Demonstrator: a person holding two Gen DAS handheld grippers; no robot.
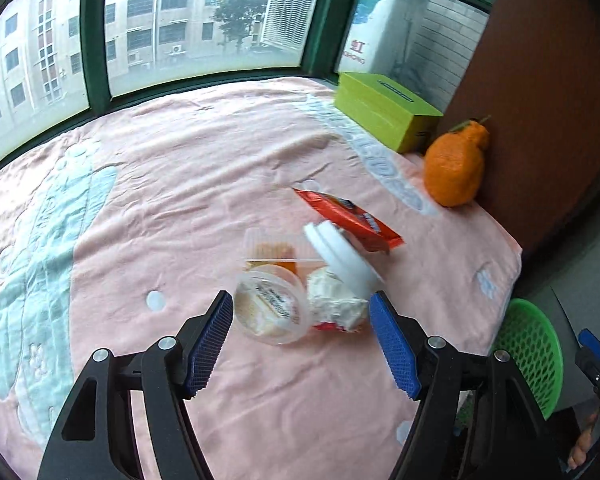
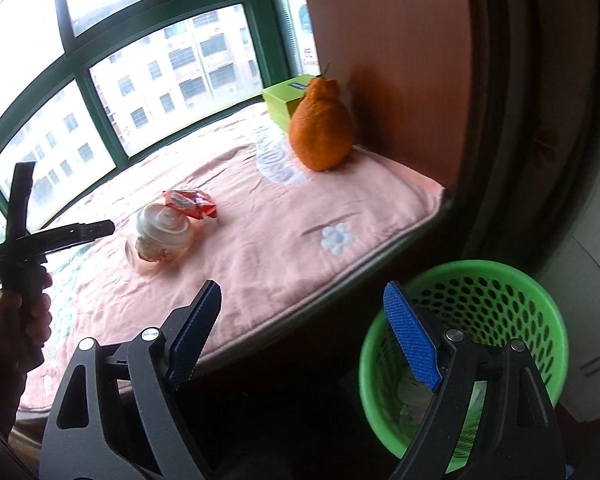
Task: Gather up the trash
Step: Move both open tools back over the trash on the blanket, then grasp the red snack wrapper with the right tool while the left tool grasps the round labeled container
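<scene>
A pink blanket (image 1: 204, 168) carries a trash pile (image 1: 300, 276), orange fruit (image 1: 456, 168) and green box (image 1: 384, 116).

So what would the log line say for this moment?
left gripper: open, approaching trash pile | right gripper: open, empty, beside green basket | red wrapper: on blanket

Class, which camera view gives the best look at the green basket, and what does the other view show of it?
The right wrist view: the green basket shows its whole rim, holed wall and inside, beside the right gripper. The left wrist view catches only part of it past the bed's edge.
</scene>
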